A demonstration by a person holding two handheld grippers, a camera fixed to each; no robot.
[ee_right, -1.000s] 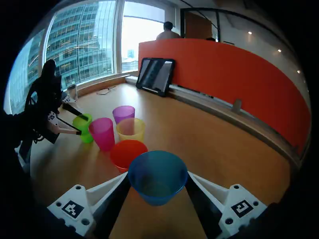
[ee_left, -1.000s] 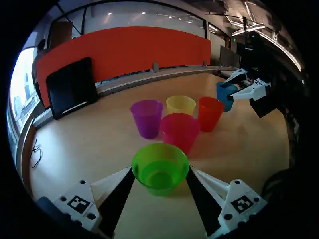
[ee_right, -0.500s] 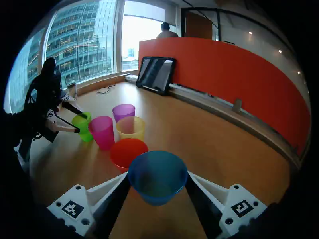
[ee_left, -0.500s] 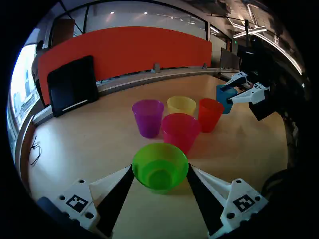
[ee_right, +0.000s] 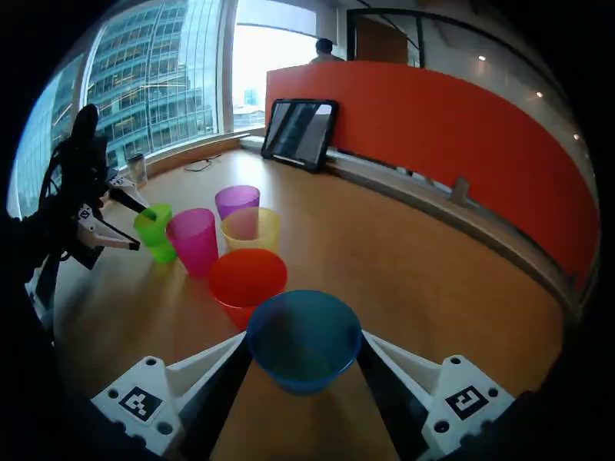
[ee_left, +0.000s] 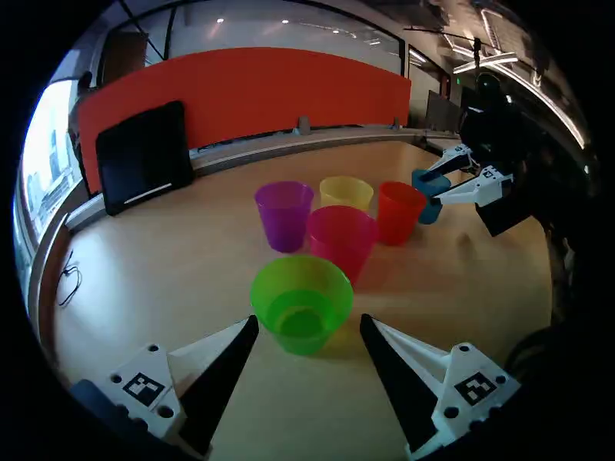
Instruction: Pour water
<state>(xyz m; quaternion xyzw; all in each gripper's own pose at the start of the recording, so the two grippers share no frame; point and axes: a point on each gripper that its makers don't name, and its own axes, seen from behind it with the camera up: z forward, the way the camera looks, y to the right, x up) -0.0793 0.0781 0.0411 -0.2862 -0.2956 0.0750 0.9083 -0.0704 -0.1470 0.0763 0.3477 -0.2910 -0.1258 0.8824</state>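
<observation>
While right jaws tight on translucent blue cup [ee_right: 304,338], left jaws apart around green cup [ee_left: 301,311]

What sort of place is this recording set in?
Probably an open-plan office in a high-rise district: a long pale wooden desk backed by a red partition screen, tall glass windows facing towers, and a black tablet leaning against it.
</observation>
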